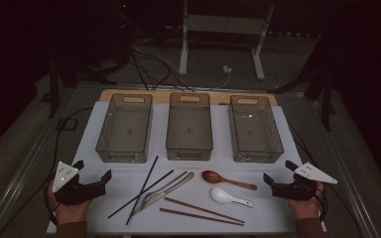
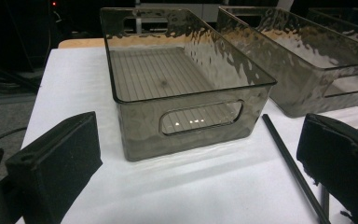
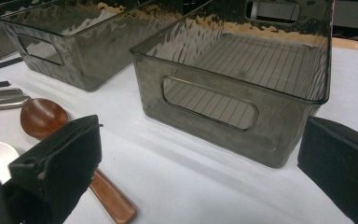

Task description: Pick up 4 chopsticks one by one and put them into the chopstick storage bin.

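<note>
Cutlery (image 1: pixel 166 191) on table between both grippers, untouched; left gripper (image 1: pixel 93 174) fingers wide, right gripper (image 1: pixel 279 172) fingers wide.

Looking like lab or robot-data recording room, dim and unlit. White sheet (image 1: pixel 104 198) covering work table, wooden board edge (image 1: pixel 188 92) peeking out at far side. Black cables (image 1: pixel 149 69) trailing across grey floor behind. White metal stand legs (image 1: pixel 258 44) standing beyond table. Small red indicator light (image 1: pixel 124 6) glowing in dark background. Three identical smoky plastic bins (image 1: pixel 189 126) sitting in neat staged row.
</note>
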Demonstrator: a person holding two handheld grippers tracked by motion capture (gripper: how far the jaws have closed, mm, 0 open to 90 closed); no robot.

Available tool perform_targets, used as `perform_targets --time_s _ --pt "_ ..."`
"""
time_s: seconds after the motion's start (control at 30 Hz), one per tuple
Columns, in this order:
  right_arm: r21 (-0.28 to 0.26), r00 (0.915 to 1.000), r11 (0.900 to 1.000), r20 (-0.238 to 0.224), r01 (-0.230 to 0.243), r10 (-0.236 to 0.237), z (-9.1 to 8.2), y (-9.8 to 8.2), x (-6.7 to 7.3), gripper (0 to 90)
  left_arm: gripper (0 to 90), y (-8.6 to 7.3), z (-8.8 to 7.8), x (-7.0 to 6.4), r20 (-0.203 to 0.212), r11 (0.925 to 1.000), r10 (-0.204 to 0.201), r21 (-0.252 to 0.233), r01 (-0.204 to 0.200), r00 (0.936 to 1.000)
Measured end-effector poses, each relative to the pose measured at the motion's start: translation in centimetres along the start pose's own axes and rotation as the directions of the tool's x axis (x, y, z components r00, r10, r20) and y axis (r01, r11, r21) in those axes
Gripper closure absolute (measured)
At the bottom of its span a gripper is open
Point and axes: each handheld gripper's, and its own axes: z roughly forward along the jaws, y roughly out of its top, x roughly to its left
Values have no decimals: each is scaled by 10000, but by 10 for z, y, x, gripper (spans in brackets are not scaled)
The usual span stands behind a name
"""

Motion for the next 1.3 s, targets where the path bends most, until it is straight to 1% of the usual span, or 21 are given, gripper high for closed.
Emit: perform_targets --time_s 0.17,0.27,0.37,0.4,0.43,0.53,0.63,0.7,0.8,0.97,1.07,1.2,1.3 --pt "70 10000 10000 36 63 -63 2 0 1 0 7 1 0 0 -211 9998 8 199 -4 9998" --pt "114 9999 9999 97 26 -27 2 0 0 0 7 5 0 -3 -309 9994 -40 341 51 9995" --pt "94 9999 9999 140 -38 36 2 -1 0 0 8 11 1 -7 -327 9984 116 563 -98 9994" --pt "94 9999 9999 148 -63 62 2 -1 -1 0 8 16 3 -10 -260 9973 217 703 -198 9994" --pt "94 9999 9999 148 -63 62 2 -1 -1 0 8 16 3 -10 -260 9973 217 703 -198 9994" --pt "110 9998 9999 145 -123 122 2 -1 -1 0 8 21 8 -14 -153 9939 406 1030 -389 9991" --pt "128 9998 9998 158 -157 155 2 -1 -1 0 8 26 12 -18 52 9901 597 1268 -599 9982" --pt "138 9997 9998 188 -126 124 2 -1 -1 0 8 30 14 -20 284 9866 675 1466 -710 9973" --pt "145 9996 9997 230 -191 188 2 -2 -2 0 8 35 18 -24 441 9799 891 1752 -955 9950" --pt "137 9995 9997 247 -203 199 1 -2 -3 0 8 41 26 -29 559 9705 1084 2105 -1178 9925" --pt "147 9994 9996 265 -229 225 1 -2 -3 0 8 44 31 -33 693 9630 1180 2352 -1312 9906" --pt "130 9993 9996 286 -255 251 1 -2 -3 0 8 46 38 -38 878 9543 1223 2632 -1414 9886" --pt "130 9992 9995 294 -275 271 1 -2 -3 0 8 46 44 -43 992 9438 1338 2908 -1573 9860"
